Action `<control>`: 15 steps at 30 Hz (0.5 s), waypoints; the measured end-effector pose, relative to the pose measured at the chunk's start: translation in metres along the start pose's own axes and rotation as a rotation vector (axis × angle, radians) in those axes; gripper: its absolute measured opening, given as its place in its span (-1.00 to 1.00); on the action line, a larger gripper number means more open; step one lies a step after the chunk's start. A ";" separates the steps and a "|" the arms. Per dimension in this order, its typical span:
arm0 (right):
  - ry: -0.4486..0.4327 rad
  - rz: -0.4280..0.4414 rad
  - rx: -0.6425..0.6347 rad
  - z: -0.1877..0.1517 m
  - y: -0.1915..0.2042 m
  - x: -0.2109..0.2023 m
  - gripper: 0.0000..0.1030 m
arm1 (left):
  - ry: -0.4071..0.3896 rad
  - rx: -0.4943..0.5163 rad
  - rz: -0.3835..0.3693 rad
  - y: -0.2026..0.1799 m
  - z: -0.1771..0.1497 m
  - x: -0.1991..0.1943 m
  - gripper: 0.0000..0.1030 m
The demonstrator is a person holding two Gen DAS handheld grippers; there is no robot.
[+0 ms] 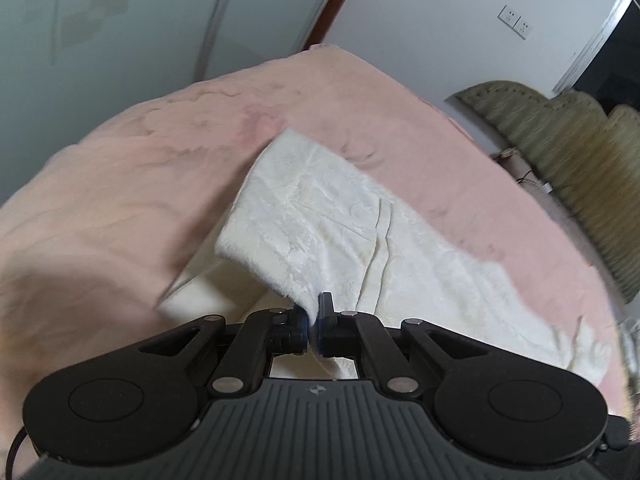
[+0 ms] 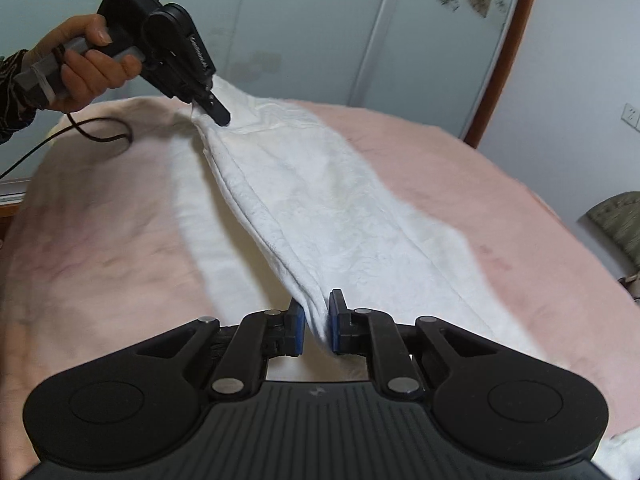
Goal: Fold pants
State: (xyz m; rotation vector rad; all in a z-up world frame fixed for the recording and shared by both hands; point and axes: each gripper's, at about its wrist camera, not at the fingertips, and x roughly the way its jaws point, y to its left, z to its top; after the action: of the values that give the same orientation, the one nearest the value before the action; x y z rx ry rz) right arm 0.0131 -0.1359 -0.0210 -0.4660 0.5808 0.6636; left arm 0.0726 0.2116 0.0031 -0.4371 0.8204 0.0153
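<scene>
White pants (image 1: 328, 216) lie across a pink bed cover (image 1: 120, 184), partly lifted off it. My left gripper (image 1: 314, 320) is shut on a bunched edge of the pants, and the cloth runs up and away from its jaws. In the right wrist view the pants (image 2: 320, 208) stretch as a raised fold between both grippers. My right gripper (image 2: 316, 320) is shut on the near end of that fold. The left gripper (image 2: 218, 114) shows at the far end, pinching the other end, held by a person's hand (image 2: 88, 68).
The pink bed cover (image 2: 100, 240) spreads all around the pants. A pale wardrobe door (image 2: 300, 28) stands behind the bed. A green tufted headboard (image 1: 560, 152) is at the right, with wall sockets (image 1: 516, 22) above. A black cable (image 2: 88, 136) trails from the left gripper.
</scene>
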 end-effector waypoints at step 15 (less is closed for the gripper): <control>0.017 0.011 0.063 -0.017 0.009 -0.008 -0.37 | -0.067 0.206 0.223 -0.016 -0.025 -0.010 -0.33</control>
State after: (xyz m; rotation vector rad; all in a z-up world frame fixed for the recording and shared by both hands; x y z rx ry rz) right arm -0.0042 -0.1430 -0.0304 -0.4102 0.6194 0.6505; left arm 0.0514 0.1895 0.0009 -0.1489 0.7926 0.1507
